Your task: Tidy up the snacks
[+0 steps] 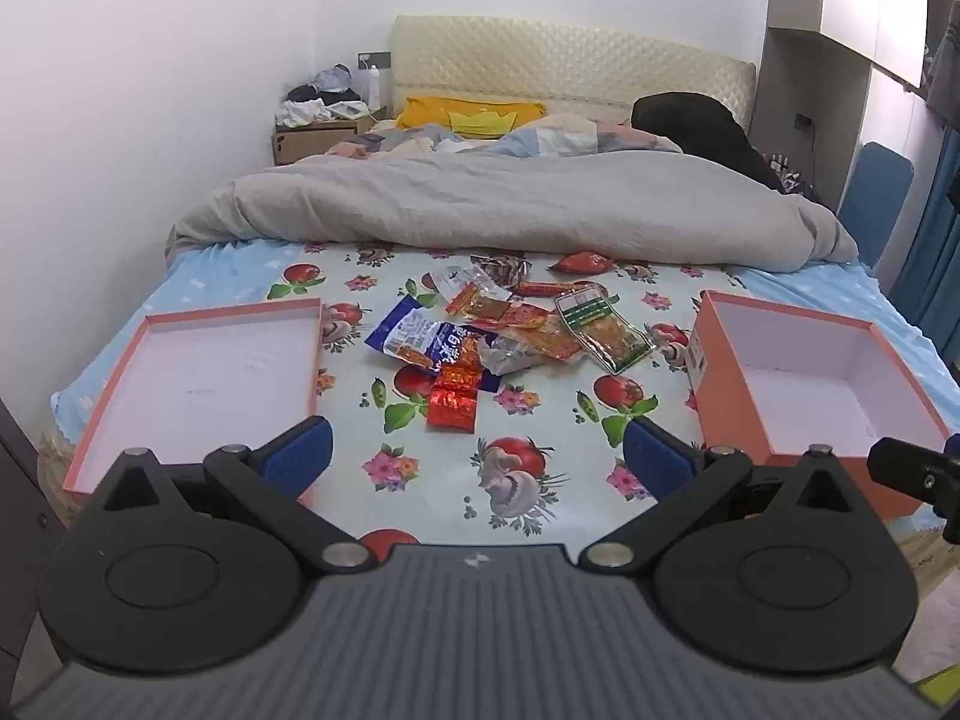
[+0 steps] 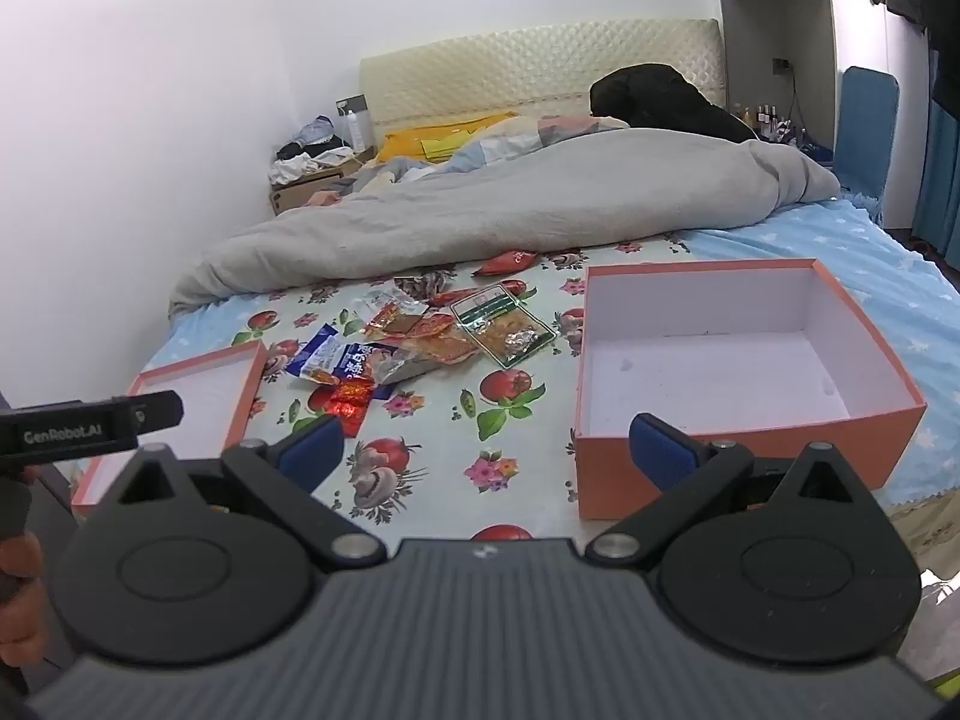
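A pile of snack packets (image 1: pixel 510 330) lies in the middle of the patterned bed sheet; it also shows in the right wrist view (image 2: pixel 420 336). It holds a blue and white bag (image 1: pixel 414 339), a shiny red packet (image 1: pixel 454 405) and a green-edged packet (image 1: pixel 603 330). A red packet (image 1: pixel 581 263) lies apart by the duvet. An open orange box (image 2: pixel 738 360) stands right of the pile, its shallow lid (image 1: pixel 204 378) left. My left gripper (image 1: pixel 477 456) is open and empty, short of the pile. My right gripper (image 2: pixel 486 450) is open and empty near the box's front corner.
A grey duvet (image 1: pixel 510 204) is bunched across the bed behind the snacks. A black garment (image 1: pixel 702 126) lies by the headboard. A bedside box with clothes (image 1: pixel 318 114) stands at the far left. A blue chair (image 1: pixel 876 192) and a curtain stand at the right.
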### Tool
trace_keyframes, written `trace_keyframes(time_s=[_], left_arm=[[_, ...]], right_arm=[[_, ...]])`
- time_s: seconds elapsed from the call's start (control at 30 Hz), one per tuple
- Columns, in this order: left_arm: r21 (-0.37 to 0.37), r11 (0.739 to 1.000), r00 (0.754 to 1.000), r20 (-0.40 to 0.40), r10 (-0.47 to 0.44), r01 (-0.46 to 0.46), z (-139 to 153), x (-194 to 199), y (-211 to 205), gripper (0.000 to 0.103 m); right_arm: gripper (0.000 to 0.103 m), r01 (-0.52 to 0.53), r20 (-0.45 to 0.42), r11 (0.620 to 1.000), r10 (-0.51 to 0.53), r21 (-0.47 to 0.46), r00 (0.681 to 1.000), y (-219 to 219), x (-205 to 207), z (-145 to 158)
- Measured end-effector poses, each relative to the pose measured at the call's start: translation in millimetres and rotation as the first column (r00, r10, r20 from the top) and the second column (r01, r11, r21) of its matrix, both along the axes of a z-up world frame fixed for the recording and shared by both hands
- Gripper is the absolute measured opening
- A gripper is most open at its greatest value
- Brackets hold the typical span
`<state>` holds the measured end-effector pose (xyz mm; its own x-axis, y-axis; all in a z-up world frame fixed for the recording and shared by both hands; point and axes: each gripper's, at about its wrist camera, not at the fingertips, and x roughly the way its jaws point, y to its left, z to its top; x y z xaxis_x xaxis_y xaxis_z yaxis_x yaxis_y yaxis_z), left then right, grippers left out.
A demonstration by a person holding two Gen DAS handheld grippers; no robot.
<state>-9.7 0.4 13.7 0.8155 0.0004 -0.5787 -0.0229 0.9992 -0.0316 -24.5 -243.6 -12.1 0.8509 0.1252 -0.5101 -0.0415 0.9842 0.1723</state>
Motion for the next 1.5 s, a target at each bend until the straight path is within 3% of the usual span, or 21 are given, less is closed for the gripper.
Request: trace_keyframes(time_s=[1.5], left_arm=[[0.006, 1.000, 1.000, -0.007, -0.016, 0.016, -12, 4, 1, 0.103]], right_arm=[[0.103, -0.012, -0.031, 1.000, 0.012, 0.004, 0.999, -3, 0, -7]])
